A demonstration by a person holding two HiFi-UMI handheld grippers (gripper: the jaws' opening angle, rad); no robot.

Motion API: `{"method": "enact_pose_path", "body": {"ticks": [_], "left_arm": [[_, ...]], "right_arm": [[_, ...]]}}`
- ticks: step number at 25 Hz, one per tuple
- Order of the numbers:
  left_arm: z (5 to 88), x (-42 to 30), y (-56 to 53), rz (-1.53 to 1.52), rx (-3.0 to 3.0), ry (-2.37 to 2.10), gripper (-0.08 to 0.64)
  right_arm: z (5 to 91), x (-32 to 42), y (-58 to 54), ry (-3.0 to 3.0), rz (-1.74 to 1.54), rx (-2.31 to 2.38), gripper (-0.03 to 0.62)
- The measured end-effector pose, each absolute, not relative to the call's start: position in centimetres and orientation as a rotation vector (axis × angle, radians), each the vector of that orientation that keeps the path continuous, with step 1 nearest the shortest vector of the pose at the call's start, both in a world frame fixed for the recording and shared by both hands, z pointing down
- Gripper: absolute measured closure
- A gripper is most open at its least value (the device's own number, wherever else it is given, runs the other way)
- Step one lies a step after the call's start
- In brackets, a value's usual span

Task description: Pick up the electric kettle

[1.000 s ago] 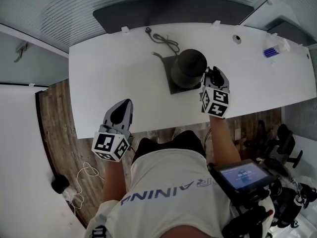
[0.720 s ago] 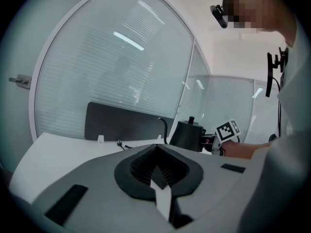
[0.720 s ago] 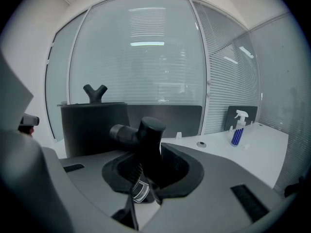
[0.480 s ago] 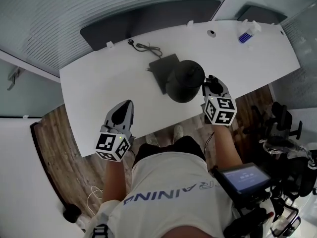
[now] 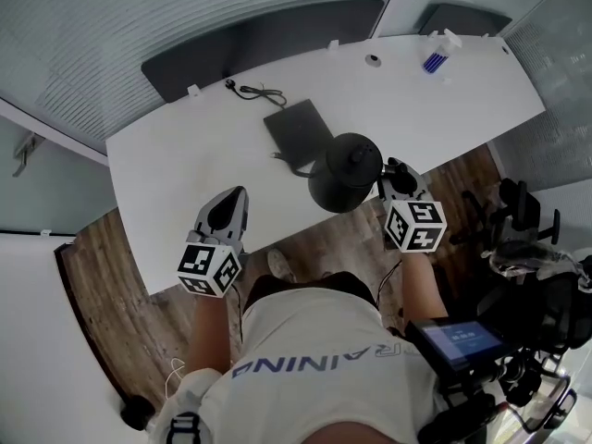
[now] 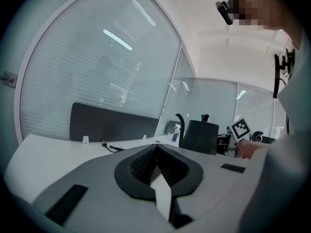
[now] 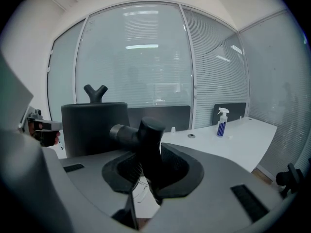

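Note:
The black electric kettle [image 5: 344, 172] hangs in the air over the table's near edge, off its flat dark base [image 5: 298, 129]. My right gripper [image 5: 398, 176] is shut on the kettle's handle [image 7: 148, 144], which stands between the jaws in the right gripper view, with the kettle body [image 7: 95, 127] just to the left. My left gripper [image 5: 225, 213] hovers over the near edge of the white table [image 5: 166, 183] to the kettle's left, shut and holding nothing. From the left gripper view the kettle [image 6: 200, 136] shows to the right with its spout up.
A black power cord [image 5: 250, 91] lies behind the base. A spray bottle [image 5: 435, 58] stands at the table's far right end. A dark panel [image 5: 259, 35] runs behind the table. Wooden floor [image 5: 314, 243] and the person's shoe [image 5: 277, 265] lie below.
The kettle has come up off its base and moved toward the table's near edge in my right gripper. My left gripper has shifted only a little.

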State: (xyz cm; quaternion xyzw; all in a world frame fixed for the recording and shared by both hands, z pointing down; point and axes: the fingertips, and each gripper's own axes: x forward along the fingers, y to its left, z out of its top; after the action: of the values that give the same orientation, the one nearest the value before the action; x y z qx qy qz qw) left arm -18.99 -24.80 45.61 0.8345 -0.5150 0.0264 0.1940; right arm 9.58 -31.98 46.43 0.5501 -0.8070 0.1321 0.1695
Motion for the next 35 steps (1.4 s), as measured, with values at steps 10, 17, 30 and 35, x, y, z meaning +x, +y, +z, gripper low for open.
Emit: {"method": "enact_pose_path", "body": {"ticks": [10,17,30,35], "left_arm": [[42.5,-9.8,-20.2,0.052,2.4,-1.476,0.546],[42.6,-5.6,-15.3,0.071,2.362,-1.536,0.546],[40.9,-4.3,-11.9,0.056,2.399,-1.512,0.546],[40.6,-6.0,-11.4,0.065,2.429,-1.477,0.546]], "right_arm": [[43.5,16.9,-26.9,-2.357,0.328,1.533,0.495],[42.8,21.0,-23.7,-2.396,0.316,1.485,0.496],[42.5,22.6,-17.8,-2.405,0.349,1.484,0.502],[42.0,21.7,-16.1,-2.376,0.343,1.535,0.502]]}}
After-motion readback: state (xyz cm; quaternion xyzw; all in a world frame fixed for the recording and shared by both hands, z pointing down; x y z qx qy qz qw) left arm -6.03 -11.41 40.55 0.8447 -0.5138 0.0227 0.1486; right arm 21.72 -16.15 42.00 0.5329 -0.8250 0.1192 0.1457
